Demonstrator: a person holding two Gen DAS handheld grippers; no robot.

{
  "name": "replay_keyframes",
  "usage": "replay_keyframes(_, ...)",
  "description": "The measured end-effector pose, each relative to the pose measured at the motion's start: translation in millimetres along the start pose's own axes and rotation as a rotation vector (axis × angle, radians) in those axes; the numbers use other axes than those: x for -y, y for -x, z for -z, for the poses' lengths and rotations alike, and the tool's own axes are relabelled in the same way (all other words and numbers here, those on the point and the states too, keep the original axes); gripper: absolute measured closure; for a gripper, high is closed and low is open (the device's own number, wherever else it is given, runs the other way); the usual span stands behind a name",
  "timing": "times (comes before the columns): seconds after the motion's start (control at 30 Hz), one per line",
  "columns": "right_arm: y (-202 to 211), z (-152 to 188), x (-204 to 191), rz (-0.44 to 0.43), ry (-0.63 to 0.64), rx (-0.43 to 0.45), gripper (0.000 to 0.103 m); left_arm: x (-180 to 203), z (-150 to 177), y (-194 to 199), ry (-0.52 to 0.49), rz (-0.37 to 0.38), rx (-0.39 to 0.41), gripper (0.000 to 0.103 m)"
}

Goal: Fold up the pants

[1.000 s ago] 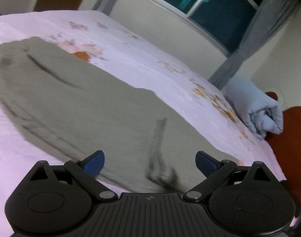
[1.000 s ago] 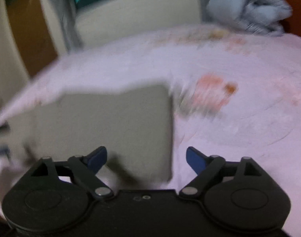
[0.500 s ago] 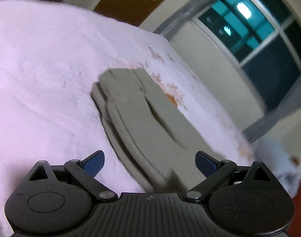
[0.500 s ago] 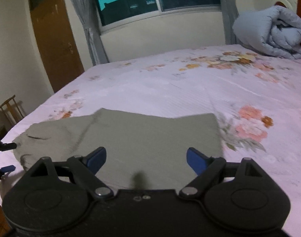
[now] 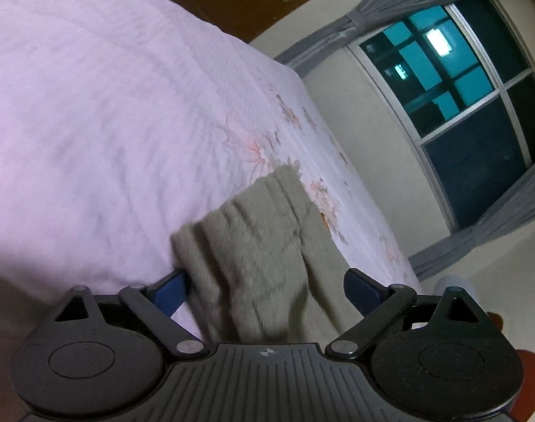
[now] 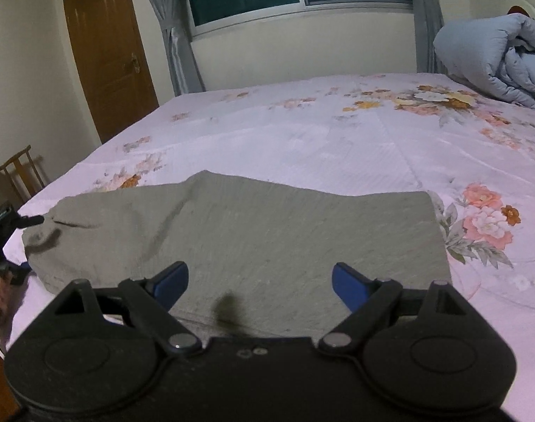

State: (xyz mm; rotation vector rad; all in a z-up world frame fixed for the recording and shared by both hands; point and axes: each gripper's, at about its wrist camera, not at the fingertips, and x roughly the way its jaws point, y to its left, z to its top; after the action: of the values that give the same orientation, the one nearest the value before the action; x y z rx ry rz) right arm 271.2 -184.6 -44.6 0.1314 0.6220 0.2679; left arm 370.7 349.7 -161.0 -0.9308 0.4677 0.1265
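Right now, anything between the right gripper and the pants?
Nothing visible. The right gripper is open with the pants lying flat on the bed directly ahead; only bare cloth shows between its fingers.

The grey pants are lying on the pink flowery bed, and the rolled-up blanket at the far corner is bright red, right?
Not quite. The rolled-up blanket at the far corner is light blue, not bright red; the right wrist view shows it. The rest is right: the grey pants are lying on the pink flowery bed.
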Motion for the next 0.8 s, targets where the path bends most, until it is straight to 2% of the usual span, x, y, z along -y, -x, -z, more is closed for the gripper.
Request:
replay_keyframes(0.1,-2,-2,-2,0.005,-0.011,-0.002,0.02,7,-5,-10,-0.003,-0.016,0.002,0.009)
replay_keyframes(0.13,-2,-2,-4,0.007,-0.012,-0.003,0.02,8,-6,-9,-0.004,-0.033,0.01,0.051)
replay_keyframes(0.17,-2,-3,-6,0.009,-0.013,-0.003,0.02,5,-7,-6,0.018,-0.07,0.018,0.068)
replay_keyframes(0.23,-4,-5,-14,-0.003,-0.009,-0.005,0.02,2,-4,6,0.067,-0.044,0.029,0.069)
replay_keyframes(0.3,-6,-6,-24,-0.028,0.014,-0.004,0.02,14,-2,16,-0.009,-0.032,0.048,0.069)
replay_keyframes(0.43,-23,-3,-55,-0.08,0.082,-0.03,0.019,32,-12,29,-0.027,0.022,0.045,0.069)
replay_keyframes(0.53,-47,8,-81,-0.031,0.184,-0.069,0.015,47,-17,37,-0.064,0.039,0.039,0.069)
replay_keyframes(0.6,-74,25,-97,0.056,0.298,-0.157,0.011,50,-21,41,-0.078,0.044,0.032,0.069)
replay_keyframes(0.67,-77,35,-104,0.096,0.345,-0.116,0.009,51,-23,44,-0.087,0.048,0.022,0.069)
replay_keyframes(0.8,-69,28,-106,0.114,0.316,-0.11,0.01,51,-22,60,-0.106,0.053,0.015,0.069)
